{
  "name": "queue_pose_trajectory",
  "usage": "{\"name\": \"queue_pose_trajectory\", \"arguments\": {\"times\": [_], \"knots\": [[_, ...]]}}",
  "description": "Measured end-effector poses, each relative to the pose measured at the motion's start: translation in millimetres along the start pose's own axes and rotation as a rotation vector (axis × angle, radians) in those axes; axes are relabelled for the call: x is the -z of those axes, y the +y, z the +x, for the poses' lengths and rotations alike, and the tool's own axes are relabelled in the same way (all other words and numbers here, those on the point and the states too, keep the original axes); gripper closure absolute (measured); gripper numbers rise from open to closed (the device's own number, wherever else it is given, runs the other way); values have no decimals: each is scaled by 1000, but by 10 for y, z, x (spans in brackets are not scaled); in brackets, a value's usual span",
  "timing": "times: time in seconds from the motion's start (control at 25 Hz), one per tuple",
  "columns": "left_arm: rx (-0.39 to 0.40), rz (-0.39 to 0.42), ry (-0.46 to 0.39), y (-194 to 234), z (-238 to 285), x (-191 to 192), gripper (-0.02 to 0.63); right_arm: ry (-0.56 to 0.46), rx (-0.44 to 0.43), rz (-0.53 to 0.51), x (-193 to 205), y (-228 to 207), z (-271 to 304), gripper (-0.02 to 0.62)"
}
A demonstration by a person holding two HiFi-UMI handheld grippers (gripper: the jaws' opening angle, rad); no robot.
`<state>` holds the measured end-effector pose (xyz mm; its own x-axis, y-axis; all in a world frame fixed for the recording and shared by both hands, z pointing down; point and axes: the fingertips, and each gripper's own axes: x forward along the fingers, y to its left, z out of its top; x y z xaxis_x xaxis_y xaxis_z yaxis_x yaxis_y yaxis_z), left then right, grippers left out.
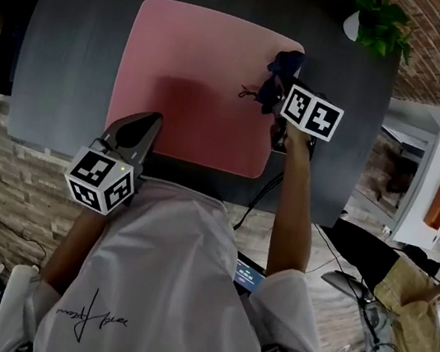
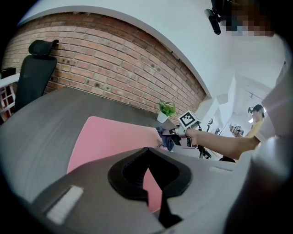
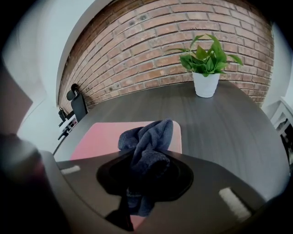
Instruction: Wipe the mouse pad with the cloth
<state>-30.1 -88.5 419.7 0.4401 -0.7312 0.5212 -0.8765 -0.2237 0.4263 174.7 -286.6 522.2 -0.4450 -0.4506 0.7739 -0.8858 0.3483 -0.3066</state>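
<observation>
A pink mouse pad (image 1: 194, 83) lies flat on the dark round table (image 1: 72, 63). My right gripper (image 1: 278, 90) is over the pad's far right corner, shut on a bunched dark blue cloth (image 1: 283, 66). In the right gripper view the cloth (image 3: 149, 146) fills the jaws and hangs over the pad (image 3: 98, 141). My left gripper (image 1: 150, 122) rests at the pad's near left edge. Its jaws are shut with nothing in them, and in the left gripper view its tips (image 2: 147, 151) meet above the pad (image 2: 110, 139). The right gripper and cloth (image 2: 165, 137) show beyond them.
A potted plant (image 1: 379, 22) in a white pot stands at the table's far right, beyond the pad. A black office chair (image 2: 34, 73) is by the brick wall past the table. A dark cable (image 1: 263, 191) hangs off the table's near edge.
</observation>
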Motion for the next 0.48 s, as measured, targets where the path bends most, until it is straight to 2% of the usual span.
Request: {"name": "queue_pose_trajectory", "arguments": {"times": [0.48], "knots": [[3, -31, 42, 97, 59, 69, 592, 63, -35, -2, 60, 23, 233, 500]]}}
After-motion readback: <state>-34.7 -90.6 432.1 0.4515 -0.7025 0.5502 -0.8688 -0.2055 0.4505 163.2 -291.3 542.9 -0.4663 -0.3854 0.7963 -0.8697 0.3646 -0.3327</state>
